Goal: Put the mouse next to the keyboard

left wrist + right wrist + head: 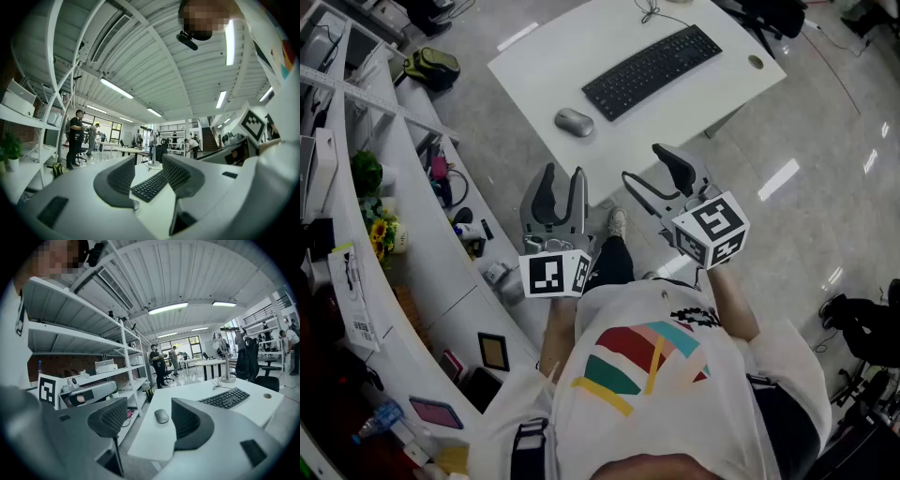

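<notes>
- Two grippers sit nearest, both short of the table and over the floor, touching nothing.
- Left gripper [563, 178]: jaws well apart, nothing between them.
- Right gripper [644, 164]: jaws spread wide and empty. In its own view the mouse [161, 416] shows in the gap between them, but well ahead and out of reach.
- Table [581, 58]: white, smooth top. Its near edge lies just beyond the jaw tips.
- Mouse: grey, low and rounded, close to the table's near edge and apart from the keyboard's [652, 70] left end.
- Keyboard: black, lying diagonally farther back.
- Risk, judged: the rounded shell could squirt out if the jaws close off-centre.
- Risk, judged: a careless approach could nudge the mouse off the close edge, and a release too near could knock the keyboard.
</notes>
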